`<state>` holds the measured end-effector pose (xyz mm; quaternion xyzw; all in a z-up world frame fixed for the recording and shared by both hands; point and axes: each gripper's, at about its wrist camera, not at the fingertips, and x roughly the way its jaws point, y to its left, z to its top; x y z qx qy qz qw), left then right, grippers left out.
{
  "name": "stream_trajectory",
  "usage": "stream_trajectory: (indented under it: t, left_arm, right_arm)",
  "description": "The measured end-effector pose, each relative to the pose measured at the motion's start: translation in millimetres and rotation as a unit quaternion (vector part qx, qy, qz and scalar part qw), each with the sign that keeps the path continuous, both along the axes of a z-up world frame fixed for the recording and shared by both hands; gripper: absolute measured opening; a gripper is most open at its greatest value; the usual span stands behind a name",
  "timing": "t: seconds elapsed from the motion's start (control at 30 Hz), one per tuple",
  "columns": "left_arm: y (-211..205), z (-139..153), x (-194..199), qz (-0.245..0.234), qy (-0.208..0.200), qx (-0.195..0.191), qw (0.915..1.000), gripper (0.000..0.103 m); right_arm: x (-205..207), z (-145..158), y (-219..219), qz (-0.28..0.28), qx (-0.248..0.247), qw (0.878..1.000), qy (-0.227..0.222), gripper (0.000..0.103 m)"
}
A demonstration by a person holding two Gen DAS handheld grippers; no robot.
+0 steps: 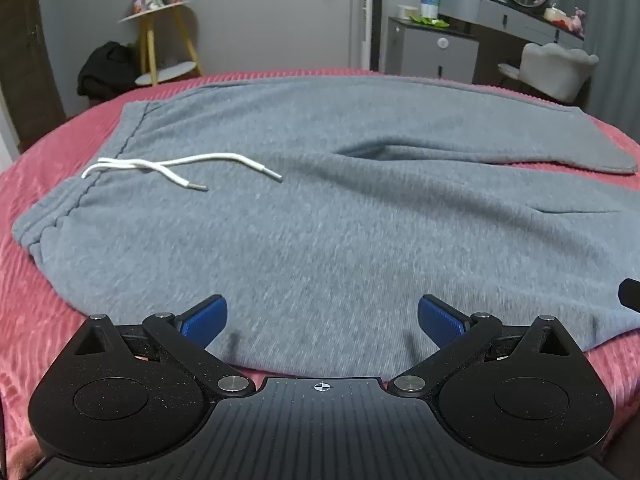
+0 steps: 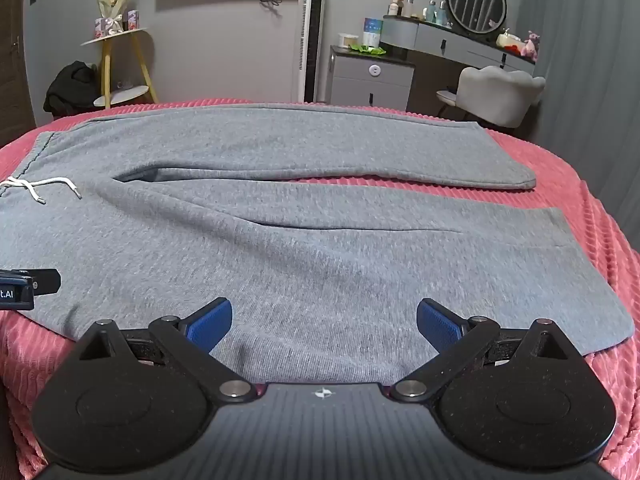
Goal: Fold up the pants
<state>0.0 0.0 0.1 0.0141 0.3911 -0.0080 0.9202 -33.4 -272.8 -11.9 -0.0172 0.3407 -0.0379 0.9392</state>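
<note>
Grey sweatpants (image 1: 320, 200) lie spread flat on a pink ribbed bedspread (image 1: 40, 280), waistband at the left, legs running right. A white drawstring (image 1: 176, 168) lies on the front near the waistband. My left gripper (image 1: 322, 320) is open, just above the near edge of the pants by the hip. In the right wrist view the pants (image 2: 320, 248) show both legs side by side with a gap between them. My right gripper (image 2: 324, 322) is open over the near edge of the closer leg. The left gripper's body (image 2: 24, 288) shows at that view's left edge.
Beyond the bed stand a yellow-legged side table (image 2: 120, 68) with a bouquet, a dark bag (image 2: 72, 84) on the floor, a white tower fan (image 2: 312, 36), a grey cabinet (image 2: 372, 80), a vanity with a round mirror (image 2: 476, 0) and a grey chair (image 2: 496, 92).
</note>
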Motion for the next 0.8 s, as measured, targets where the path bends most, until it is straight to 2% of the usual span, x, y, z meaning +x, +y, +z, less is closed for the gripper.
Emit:
stream_trajectory:
  t: [0.8]
  left_arm:
    - [-0.2, -4.8, -0.1, -0.001, 0.01, -0.011, 0.9999, 0.103]
  right_arm:
    - [2.4, -2.2, -4.7, -0.008, 0.011, 1.0, 0.007, 0.099]
